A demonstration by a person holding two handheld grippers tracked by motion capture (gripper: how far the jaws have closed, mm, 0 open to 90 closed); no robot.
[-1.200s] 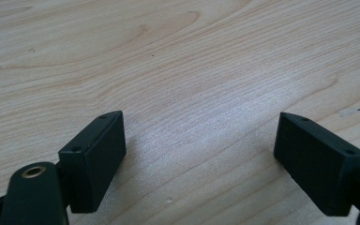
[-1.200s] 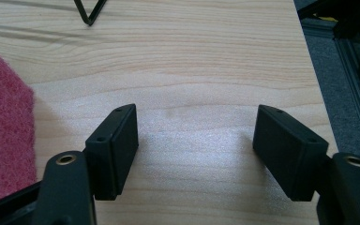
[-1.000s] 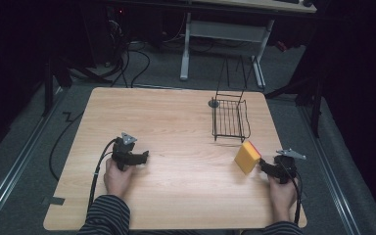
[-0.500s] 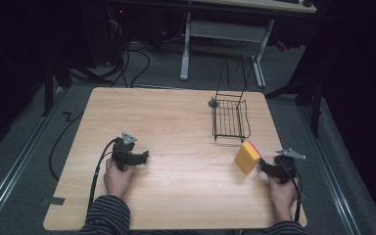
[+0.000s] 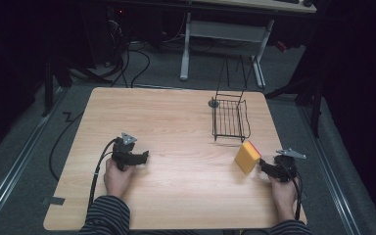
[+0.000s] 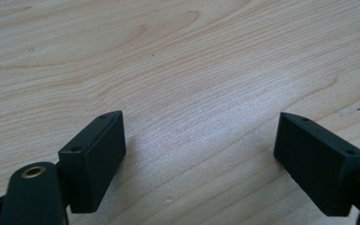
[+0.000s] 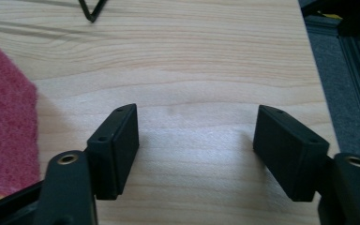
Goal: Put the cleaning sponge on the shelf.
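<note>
- No brand, label or writing readable anywhere, neither on the sponge (image 5: 247, 157) nor on the rack (image 5: 230, 119).
- Rack: black wire, standing on the table (image 5: 176, 122) beyond the right gripper (image 5: 263, 168) and a little to its left in the high view; nothing inside, only wood seen through the wires.
- Small grey disc (image 5: 214, 103) touching the rack's far left corner; what it is cannot be told.
- Sponge: yellow block with a red-pink scouring side, lying just in front of the right gripper's tips in the high view, very near or touching, cannot tell which.
- In the right gripper view, pink scouring side (image 7: 4, 122) at the left edge, outside the left jaw, not between the jaws.
- Right gripper (image 7: 194, 150): jaws wide apart, only bare wood between them, nothing held; held low over the table near its right edge.
- Left gripper (image 5: 144, 156): held in the left hand (image 5: 117, 176) on the left half of the table, well apart from sponge and rack.
- Left gripper (image 6: 201, 154) in its own view: jaws spread wide, only table wood between them, nothing grasped.
- Black cable (image 5: 98, 166) trailing from the left gripper back over the near table edge.
</note>
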